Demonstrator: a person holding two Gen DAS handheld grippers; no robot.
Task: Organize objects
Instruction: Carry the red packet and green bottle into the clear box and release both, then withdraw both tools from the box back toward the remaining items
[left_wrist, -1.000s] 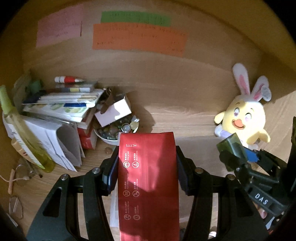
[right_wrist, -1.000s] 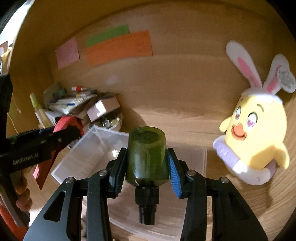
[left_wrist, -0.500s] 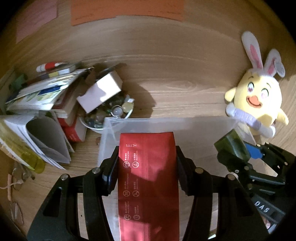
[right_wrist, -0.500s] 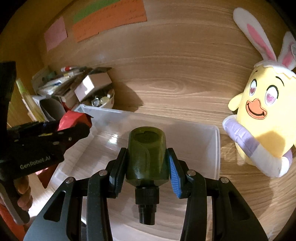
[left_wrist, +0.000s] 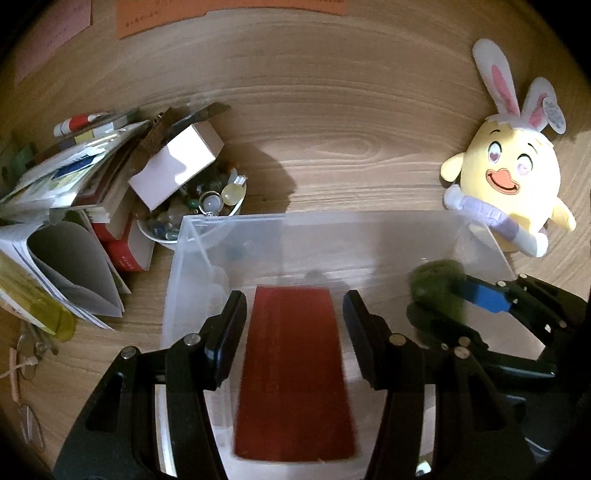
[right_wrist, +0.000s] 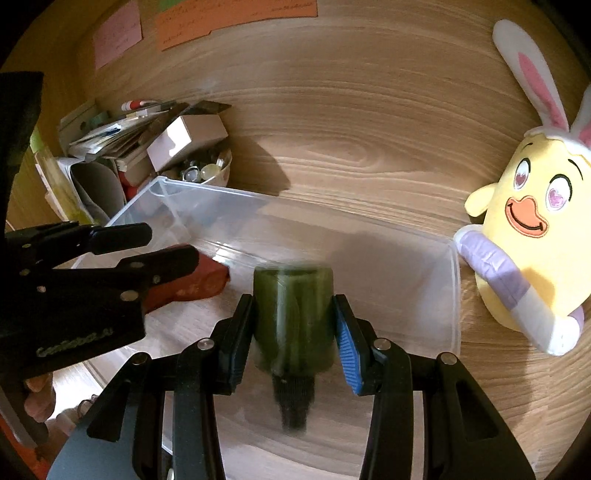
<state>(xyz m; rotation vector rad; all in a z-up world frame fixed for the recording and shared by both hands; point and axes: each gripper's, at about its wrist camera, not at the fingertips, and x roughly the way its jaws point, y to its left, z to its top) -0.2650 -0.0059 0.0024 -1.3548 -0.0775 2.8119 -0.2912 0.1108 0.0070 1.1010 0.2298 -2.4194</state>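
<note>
In the left wrist view, the left tool (left_wrist: 293, 300) is seen parted, a blurred red foil packet (left_wrist: 291, 373) lying loose between its fingers over a clear plastic bin (left_wrist: 314, 218). In the right wrist view, the right tool (right_wrist: 293, 301) is seen clamped on a blurred dark green bottle (right_wrist: 293, 325) above that bin.

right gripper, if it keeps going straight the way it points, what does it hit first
Most likely the floor of the clear plastic bin: the right gripper, around the green bottle, points down into it. Depth is unclear.
</note>
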